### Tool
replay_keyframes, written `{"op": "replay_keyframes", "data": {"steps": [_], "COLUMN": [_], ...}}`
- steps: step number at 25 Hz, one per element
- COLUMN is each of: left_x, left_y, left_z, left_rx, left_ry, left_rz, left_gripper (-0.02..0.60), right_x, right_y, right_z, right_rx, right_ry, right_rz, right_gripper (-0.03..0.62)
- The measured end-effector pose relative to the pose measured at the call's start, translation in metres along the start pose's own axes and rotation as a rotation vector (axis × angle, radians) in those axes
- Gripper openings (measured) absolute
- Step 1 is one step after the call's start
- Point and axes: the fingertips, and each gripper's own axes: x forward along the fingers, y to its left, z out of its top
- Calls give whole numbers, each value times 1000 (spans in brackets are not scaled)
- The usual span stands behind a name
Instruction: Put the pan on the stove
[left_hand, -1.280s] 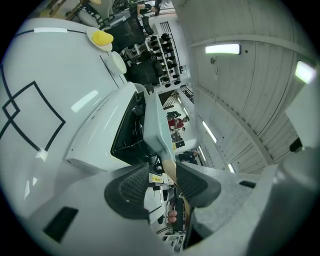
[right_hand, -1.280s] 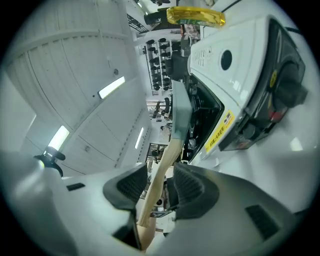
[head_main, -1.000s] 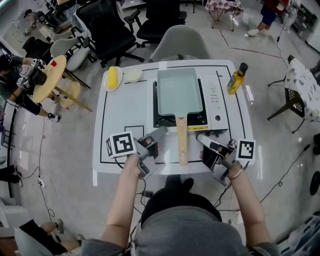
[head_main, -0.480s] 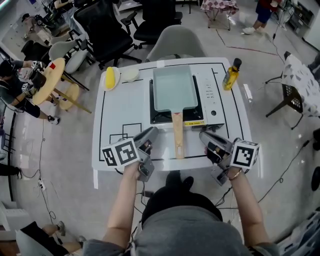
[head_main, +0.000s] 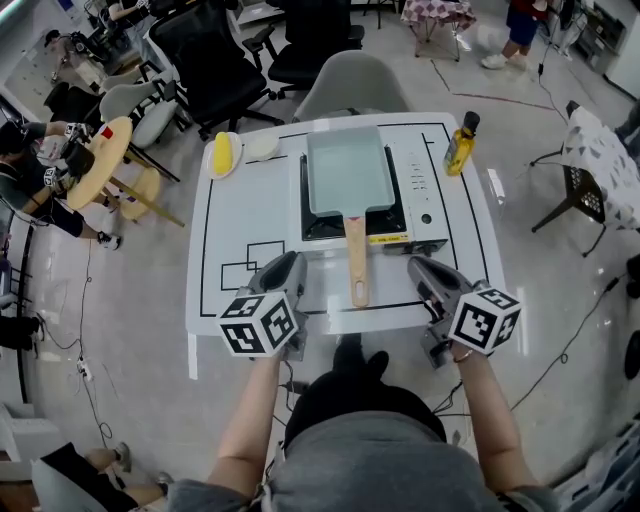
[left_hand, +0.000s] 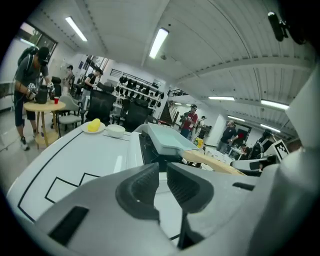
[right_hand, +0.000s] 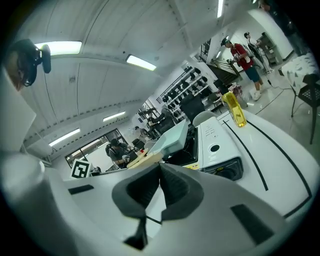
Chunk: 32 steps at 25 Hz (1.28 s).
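Note:
A pale green rectangular pan (head_main: 349, 170) sits on the portable stove (head_main: 425, 195) at the back middle of the white table (head_main: 245, 215). Its wooden handle (head_main: 356, 262) points toward me. In the left gripper view the pan (left_hand: 167, 139) lies ahead to the right; in the right gripper view the pan (right_hand: 172, 137) lies ahead to the left. My left gripper (head_main: 289, 264) hovers at the table's front, left of the handle; its jaws (left_hand: 162, 167) are closing with a thin gap and nothing between them. My right gripper (head_main: 416, 266) is right of the handle, shut and empty (right_hand: 160, 167).
A yellow oil bottle (head_main: 459, 145) stands right of the stove. A plate with a yellow item (head_main: 222, 155) and a small white bowl (head_main: 264, 148) sit at the back left. A grey chair (head_main: 350, 85) stands behind the table. People stand farther off in the room.
Both grippers have drawn back toward the table's front edge, away from the handle, and their marker cubes have turned upward. Both pairs of jaws have narrowed. The pan has stayed on the stove.

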Motion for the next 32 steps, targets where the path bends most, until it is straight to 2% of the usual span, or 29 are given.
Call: {"op": "replay_keyframes", "data": {"steps": [6, 11, 23, 32], "left_x": [-10, -18, -34, -34], "left_y": [-1, -1, 1, 3], "left_z": [5, 8, 16, 15], "left_rx": [107, 168, 187, 168], "left_ry": [-52, -81, -134, -141], "left_rz": [71, 99, 109, 98], "left_gripper": [26, 18, 13, 9], "right_x": [-10, -14, -17, -18], "right_y": [-3, 2, 14, 10], "right_z": [1, 3, 6, 11], "right_rx": [-71, -149, -310, -318], "right_ry": [-35, -65, -97, -127], "right_rz": [-72, -109, -191, -227], "right_gripper": [5, 5, 3, 3]}}
